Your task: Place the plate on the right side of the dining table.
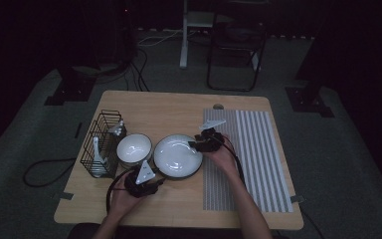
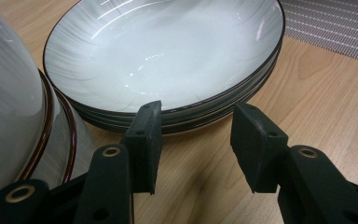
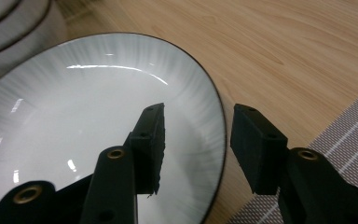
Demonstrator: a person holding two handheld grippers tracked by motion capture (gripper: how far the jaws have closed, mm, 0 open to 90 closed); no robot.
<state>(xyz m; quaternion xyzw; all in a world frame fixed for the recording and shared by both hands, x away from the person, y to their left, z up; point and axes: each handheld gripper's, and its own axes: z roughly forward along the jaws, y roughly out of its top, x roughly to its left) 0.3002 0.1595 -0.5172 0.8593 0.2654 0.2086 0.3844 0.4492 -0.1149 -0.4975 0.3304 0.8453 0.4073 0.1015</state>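
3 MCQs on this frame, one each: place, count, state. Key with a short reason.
1. The wire basket stands:
A. at the table's left side
B. on the striped mat
C. on the floor

2. Stacked plates in the left gripper view:
A. one
B. more than one
C. none

3. The right tongs are:
A. shut on a spoon
B. open, straddling the plate rim
C. shut on the bowl

Key:
1 A, it stands left of the bowl.
2 B, several rims show under the top plate.
3 B, one jaw over the plate, one outside, with gaps.

Stacked plates (image 1: pixel 177 155) mid-table, bowls (image 1: pixel 134 148) just left, wire rack (image 1: pixel 101 143) beyond, striped mat (image 1: pixel 258 149) right.
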